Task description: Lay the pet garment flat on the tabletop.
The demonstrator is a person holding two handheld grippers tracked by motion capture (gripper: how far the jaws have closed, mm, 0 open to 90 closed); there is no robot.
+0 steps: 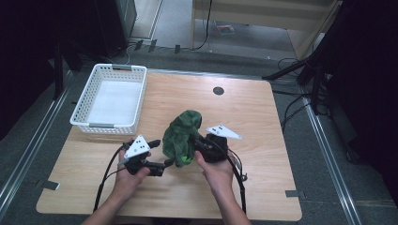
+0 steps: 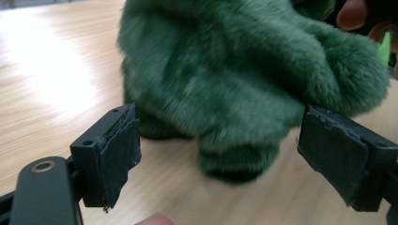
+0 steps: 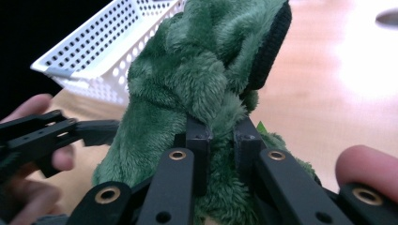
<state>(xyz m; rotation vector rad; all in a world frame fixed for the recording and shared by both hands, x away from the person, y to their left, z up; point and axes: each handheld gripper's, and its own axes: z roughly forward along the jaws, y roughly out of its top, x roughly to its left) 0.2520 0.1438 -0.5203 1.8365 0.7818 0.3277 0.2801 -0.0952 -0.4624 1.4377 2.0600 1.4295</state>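
Right gripper [image 3: 220, 140] is pinching the upright green plush toy [image 1: 180, 133]; spread-jawed left gripper [image 2: 218, 154] is facing its base.

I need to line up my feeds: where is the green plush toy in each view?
High view: green plush toy at table centre, between both tongs.
Left gripper view: upper centre, beyond open jaws.
Right gripper view: centre, pinched.
Shared landmark: white basket, also.

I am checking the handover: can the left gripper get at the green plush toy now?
Probably yes. The left gripper is open and the green plush toy sits just ahead of its jaws, nothing between. The right gripper holds the toy's other side.
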